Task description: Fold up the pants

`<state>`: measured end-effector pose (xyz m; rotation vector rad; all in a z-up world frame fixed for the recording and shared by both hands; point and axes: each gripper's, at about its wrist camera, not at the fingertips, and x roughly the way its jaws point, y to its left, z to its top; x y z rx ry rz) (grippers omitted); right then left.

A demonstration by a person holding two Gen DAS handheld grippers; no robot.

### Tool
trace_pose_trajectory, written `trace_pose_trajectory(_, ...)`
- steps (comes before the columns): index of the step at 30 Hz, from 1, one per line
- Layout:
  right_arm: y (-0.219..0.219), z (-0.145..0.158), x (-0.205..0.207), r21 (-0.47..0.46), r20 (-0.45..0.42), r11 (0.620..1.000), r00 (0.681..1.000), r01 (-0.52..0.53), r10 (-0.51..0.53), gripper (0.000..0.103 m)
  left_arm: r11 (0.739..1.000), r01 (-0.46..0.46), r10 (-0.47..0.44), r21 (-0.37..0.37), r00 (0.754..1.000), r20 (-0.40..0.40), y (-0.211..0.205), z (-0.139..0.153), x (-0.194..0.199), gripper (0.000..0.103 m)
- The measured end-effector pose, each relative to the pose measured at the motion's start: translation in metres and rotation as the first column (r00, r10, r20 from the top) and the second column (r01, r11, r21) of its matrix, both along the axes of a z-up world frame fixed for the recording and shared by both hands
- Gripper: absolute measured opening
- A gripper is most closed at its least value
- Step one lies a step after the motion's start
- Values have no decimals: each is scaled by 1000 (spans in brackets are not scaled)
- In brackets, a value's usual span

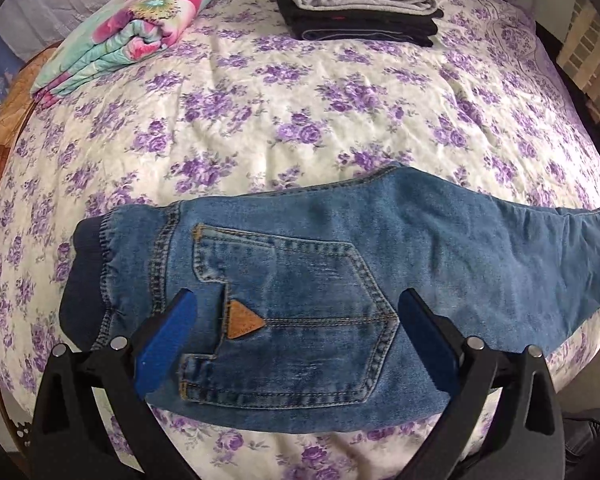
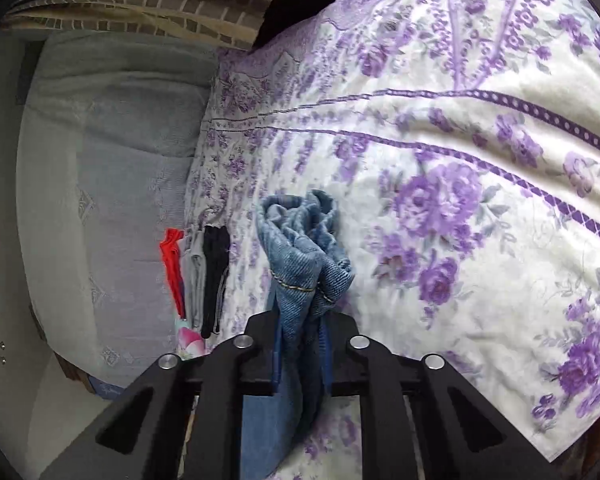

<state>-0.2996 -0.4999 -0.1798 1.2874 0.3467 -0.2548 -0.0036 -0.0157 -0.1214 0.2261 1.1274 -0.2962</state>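
The jeans (image 1: 308, 292) lay on the floral bedspread (image 1: 300, 112), folded lengthwise, their long axis running crosswise in front of the left gripper (image 1: 296, 308): the dark waistband (image 1: 80, 280) to its left, the legs trailing off to the right and rising at the frame's edge. That left gripper hung with its blue pads (image 1: 168, 340) spread wide apart, straddling the back pocket (image 1: 292, 320) and holding nothing. Over on the other side, the right gripper (image 2: 302, 320) was closed tight on the bunched leg hems (image 2: 304, 248), so the far end of the pants sat in its grip. So the right hand owned the hem end, and the left hovered nearest the seat. By my reading, the fold would carry hems along that axis toward the waistband. A stack of folded clothes (image 1: 360, 4) waited well apart, at the far side.
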Motion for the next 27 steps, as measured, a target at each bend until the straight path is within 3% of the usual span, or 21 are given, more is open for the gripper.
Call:
trace_pose_trajectory(2, 11, 38, 18, -141, -16, 987, 997, -75, 73, 14, 999, -30, 30, -16, 999, 14, 14, 5, 0, 98)
trace_pose_trajectory(4, 26, 78, 41, -275, -40, 949, 988, -151, 146, 14, 998, -55, 55, -28, 998, 30, 27, 10, 0, 98)
trace_pose_trajectory(6, 48, 115, 68, -415, -69, 880, 973, -229, 220, 14, 996, -84, 86, -43, 995, 41, 43, 15, -1, 98)
trace_pose_trajectory(8, 82, 145, 96, -552, -113, 775, 948, -309, 297, 14, 992, -114, 117, -58, 992, 48, 59, 19, -3, 98)
trace_pose_trajectory(10, 124, 163, 123, -667, -185, 633, 910, -393, 371, 14, 987, -145, 148, -71, 988, 51, 77, 21, -6, 98)
trace_pose_trajectory(13, 204, 157, 160, -779, -345, 336, 809, -530, 475, 14, 977, -194, 198, -86, 979, 41, 103, 19, -11, 98)
trace_pose_trajectory(18, 323, 82, 177, -736, -590, -87, 574, -672, 568, 13, 959, -264, 266, -108, 964, 7, 137, 9, -18, 98)
trace_pose_trajectory(19, 340, 67, 172, -703, -636, -145, 523, -696, 567, 13, 956, -273, 275, -111, 962, 3, 141, 7, -19, 98)
trace_pose_trajectory(21, 356, 38, 172, -642, -698, -201, 456, -740, 552, 13, 950, -289, 291, -115, 957, -4, 148, 4, -21, 98)
trace_pose_trajectory(23, 359, 30, 170, -621, -717, -221, 432, -752, 547, 14, 946, -302, 303, -121, 953, -12, 151, 2, -22, 98)
trace_pose_trajectory(25, 359, 40, 172, -587, -729, -212, 396, -781, 558, 17, 942, -310, 310, -129, 951, -21, 153, 0, -22, 98)
trace_pose_trajectory(27, 353, 59, 173, -550, -684, -158, 334, -820, 648, 35, 939, -316, 315, -134, 949, -26, 152, -1, -22, 98)
